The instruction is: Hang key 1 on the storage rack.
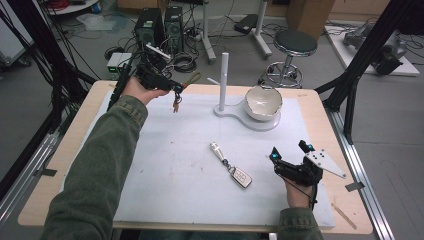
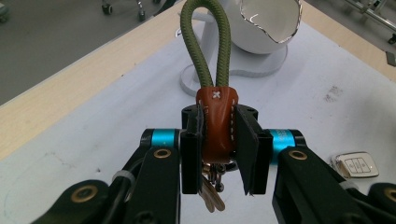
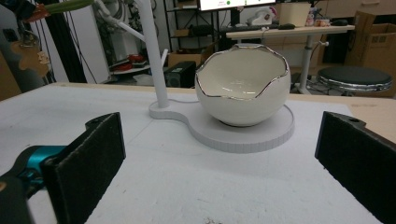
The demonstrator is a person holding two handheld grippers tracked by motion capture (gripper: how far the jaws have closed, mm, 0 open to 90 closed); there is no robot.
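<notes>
My left gripper is held above the table's far left, shut on a keychain by its brown leather tab. An olive cord loop rises from the tab, and keys dangle below it. A white stand with an upright post and an egg-shaped white bowl sits at the far middle. A car key fob with a silver pendant lies flat on the white mat. My right gripper rests low at the near right, open, with the bowl ahead between its pads.
The white mat covers most of the wooden table. A black stool, computer towers and cables stand on the floor beyond the far edge. Black frame posts flank the table.
</notes>
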